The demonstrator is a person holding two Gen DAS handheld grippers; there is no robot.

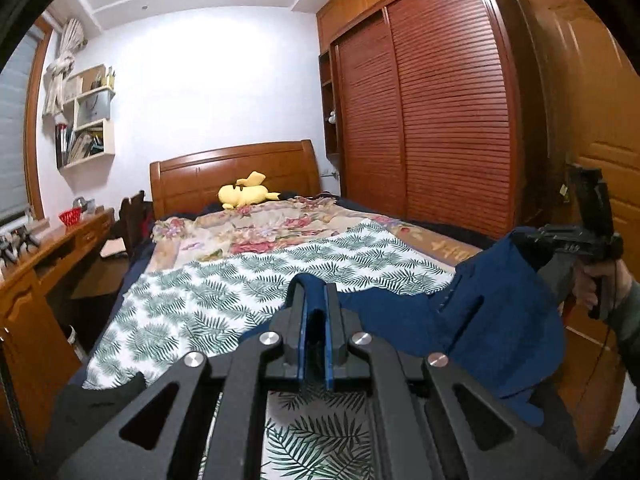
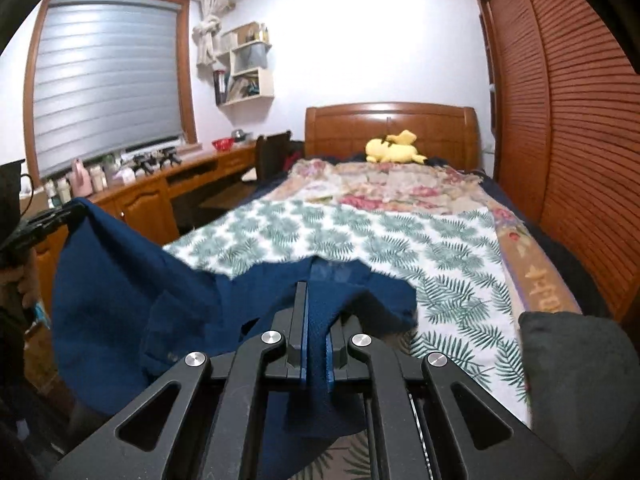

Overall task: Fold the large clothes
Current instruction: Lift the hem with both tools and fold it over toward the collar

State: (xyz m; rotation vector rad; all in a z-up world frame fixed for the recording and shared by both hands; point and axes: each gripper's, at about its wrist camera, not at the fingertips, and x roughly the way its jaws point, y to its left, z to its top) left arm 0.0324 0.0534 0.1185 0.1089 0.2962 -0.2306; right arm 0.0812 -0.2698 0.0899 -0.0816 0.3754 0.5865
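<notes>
Grippers clamped on navy garment, both raised above the bed.
Left gripper (image 1: 316,292) pinches one edge of the navy garment (image 1: 480,320) between closed jaws; right gripper (image 2: 316,300) pinches another edge the same way. Cloth hangs slack between them, sagging just ahead onto the fern-print sheet (image 2: 360,236). Farther ahead: floral quilt (image 2: 400,188), yellow plush toy (image 2: 394,148), wooden headboard (image 2: 392,120).

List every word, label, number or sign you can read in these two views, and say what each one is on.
None can be read outright.
Gold characters on the brown border of the floral quilt: blurred, unreadable.
Pale print on the blue garment: smeared, unreadable.
Spines of the binders and books on the wall shelf: too small.
Bottles on the desk: labels too small.
</notes>
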